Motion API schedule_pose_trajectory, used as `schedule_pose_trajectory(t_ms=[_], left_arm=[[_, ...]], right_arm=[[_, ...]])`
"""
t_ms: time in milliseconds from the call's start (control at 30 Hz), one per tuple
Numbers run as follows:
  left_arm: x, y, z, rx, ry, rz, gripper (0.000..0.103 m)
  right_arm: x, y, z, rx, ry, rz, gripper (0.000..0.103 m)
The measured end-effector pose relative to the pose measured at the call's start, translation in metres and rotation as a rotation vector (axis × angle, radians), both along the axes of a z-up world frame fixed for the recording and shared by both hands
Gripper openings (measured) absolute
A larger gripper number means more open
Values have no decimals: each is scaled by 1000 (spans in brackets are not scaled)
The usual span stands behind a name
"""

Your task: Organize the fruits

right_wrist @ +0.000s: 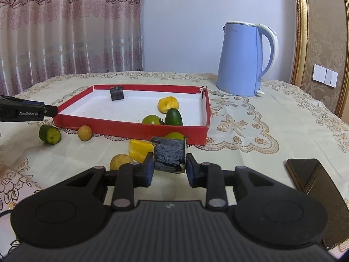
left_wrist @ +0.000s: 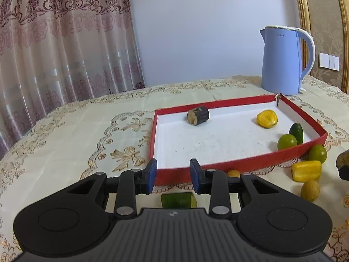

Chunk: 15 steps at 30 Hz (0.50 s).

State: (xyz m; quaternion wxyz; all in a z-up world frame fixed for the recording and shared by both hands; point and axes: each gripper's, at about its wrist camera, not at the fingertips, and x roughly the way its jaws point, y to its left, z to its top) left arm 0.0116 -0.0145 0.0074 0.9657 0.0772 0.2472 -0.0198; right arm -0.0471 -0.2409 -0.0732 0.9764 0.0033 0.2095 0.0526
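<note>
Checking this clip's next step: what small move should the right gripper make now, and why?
Probably carry the dark bark-covered chunk, clamped in the right gripper, forward over the red-walled white tray; a similar chunk already lies inside.

Left gripper (left_wrist: 173, 175): matte black body, ribbed grey centre plate bearing a small white logo, two round black discs at four and eight o'clock, silver rivets on linkage arms, blue pads (left_wrist: 151, 175). Right gripper (right_wrist: 169, 167) looks identical; white "GenRobot.AI" lettering marks the left one's side.
</note>
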Motion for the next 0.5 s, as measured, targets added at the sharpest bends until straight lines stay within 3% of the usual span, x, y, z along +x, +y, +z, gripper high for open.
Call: schedule_pose_trajectory(t_ms=[500], left_arm=[[21, -9, 15, 34, -42, 5, 32]], right_arm=[[-7, -1, 4, 26, -25, 23, 28]])
